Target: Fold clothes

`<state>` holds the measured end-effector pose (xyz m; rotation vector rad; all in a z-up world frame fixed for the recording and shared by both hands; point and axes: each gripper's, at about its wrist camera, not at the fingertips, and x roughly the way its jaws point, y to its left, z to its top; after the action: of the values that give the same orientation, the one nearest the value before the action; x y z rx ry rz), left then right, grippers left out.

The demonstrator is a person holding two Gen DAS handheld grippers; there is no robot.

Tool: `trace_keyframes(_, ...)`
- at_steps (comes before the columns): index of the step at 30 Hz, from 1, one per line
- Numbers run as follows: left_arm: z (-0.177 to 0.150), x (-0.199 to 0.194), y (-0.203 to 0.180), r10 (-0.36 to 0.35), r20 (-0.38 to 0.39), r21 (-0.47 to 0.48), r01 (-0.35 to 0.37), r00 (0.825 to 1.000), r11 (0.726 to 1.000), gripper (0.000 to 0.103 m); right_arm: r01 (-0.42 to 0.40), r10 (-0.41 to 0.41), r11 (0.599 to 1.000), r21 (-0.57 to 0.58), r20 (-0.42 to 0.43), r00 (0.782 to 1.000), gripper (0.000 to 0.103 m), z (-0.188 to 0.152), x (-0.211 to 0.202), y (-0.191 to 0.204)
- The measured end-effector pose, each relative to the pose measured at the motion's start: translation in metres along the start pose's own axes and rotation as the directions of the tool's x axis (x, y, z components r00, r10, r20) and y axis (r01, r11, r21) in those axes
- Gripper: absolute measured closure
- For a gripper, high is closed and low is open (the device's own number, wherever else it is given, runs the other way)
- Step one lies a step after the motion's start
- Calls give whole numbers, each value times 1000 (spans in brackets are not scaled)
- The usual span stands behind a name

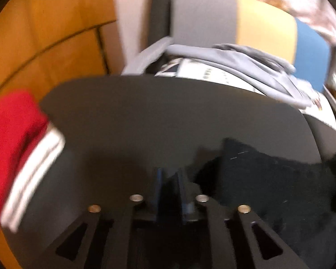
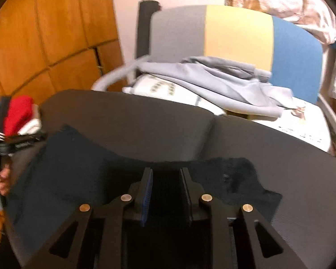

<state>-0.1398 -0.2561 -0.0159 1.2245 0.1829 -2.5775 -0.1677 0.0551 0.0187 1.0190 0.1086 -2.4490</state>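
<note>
Dark grey tabletop (image 2: 127, 121) is filling the lower half of both views; a seam is running across it in the right wrist view

Chair with grey/yellow/blue back panels (image 2: 235, 35) is sitting just behind the tabletop, carrying a crumpled grey garment (image 2: 203, 83) draped over printed papers (image 2: 302, 123)

Dark navy garment (image 2: 74, 157) is lying flat on the tabletop, spreading from left to right under the right claw; in the left wrist view the same dark cloth (image 1: 268, 179) is sitting right of the left claw

Folded red garment with white stripes (image 1: 15, 139) is resting at the tabletop's left edge, apart from the navy one

Right claw (image 2: 166, 186) is hanging partly open over the navy cloth, pads apart, not clamping anything visible

Left claw (image 1: 170, 188) is showing a narrow gap between fingers, gripping nothing visible; frame is motion-blurred

A hand (image 2: 2, 179) is holding the left gripper's handle at the left edge of the right wrist view
</note>
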Motion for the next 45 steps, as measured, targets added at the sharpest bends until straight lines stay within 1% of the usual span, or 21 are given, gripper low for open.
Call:
trace_keyframes(1,-5,-4,8,5,5,-42,-4,1000,999,69,-30,30,999,-19,6,1000,78,1,-1,5)
trace_keyframes(3,-16,-18,13,-16,45,-93,20,999,996,47,-61,60,994,-89,-12,998,77,1,6,20)
trace_keyframes(4,-25,-24,11,-39,68,-98,45,997,994,40,-67,64,990,-128,-27,998,77,0,10,28)
trace_keyframes(5,-34,-30,8,-62,92,-101,71,994,992,28,-50,40,983,-175,-60,997,77,-2,19,35)
trace_keyframes(6,-42,-28,1,-31,90,-54,36,995,998,25,-23,3,977,-213,-91,996,77,-3,30,40)
trace_keyframes(9,-65,-20,-18,100,86,88,-108,991,990,25,99,-124,974,-204,-112,986,72,-9,54,25)
trace_keyframes(11,-71,-20,-14,121,95,81,-129,988,988,25,136,-141,988,-67,-83,986,65,-15,54,-2)
trace_keyframes(14,-70,-17,-2,211,71,99,-217,975,971,24,135,-127,977,164,-55,990,65,-24,35,-35)
trace_keyframes(16,-67,-17,12,240,46,88,-243,970,966,26,125,-130,970,208,8,992,65,-33,5,-34)
trace_keyframes(19,-70,-39,35,193,57,-32,-191,980,981,30,86,-100,975,207,58,993,64,-53,-35,-21)
trace_keyframes(21,-77,-58,33,131,82,-43,-128,988,991,30,29,-40,977,213,51,998,64,-75,-54,-15)
trace_keyframes(24,-90,-79,4,25,134,55,-33,991,998,30,-23,24,978,206,-2,1000,64,-106,-64,-6)
trace_keyframes(25,-93,-83,-8,-12,144,106,-3,989,994,29,-5,10,982,191,-26,1000,64,-115,-65,-6)
trace_keyframes(27,-105,-84,-33,0,148,216,-32,989,976,29,73,-59,982,175,-82,995,64,-134,-62,-13)
trace_keyframes(28,-111,-80,-40,24,141,253,-60,990,965,29,87,-70,974,208,-89,994,67,-142,-63,-23)
trace_keyframes(31,-123,-70,-34,95,155,275,-136,983,952,21,65,-57,917,394,-32,998,79,-158,-81,-55)
trace_keyframes(33,-128,-73,-27,108,173,276,-153,979,949,12,47,-46,893,449,-12,999,79,-166,-93,-64)
trace_keyframes(37,-135,-89,-18,77,196,281,-131,978,951,13,-10,-4,857,515,28,1000,67,-175,-111,-62)
trace_keyframes(40,-141,-100,-11,54,213,285,-115,976,952,13,16,-64,855,519,75,995,65,-173,-128,-59)
trace_keyframes(42,-144,-108,-7,39,224,287,-104,974,952,13,12,-64,881,474,95,993,65,-160,-135,-53)
trace_keyframes(45,-149,-119,-24,-53,250,333,-34,967,942,13,18,-56,943,332,107,993,65,-115,-121,-47)
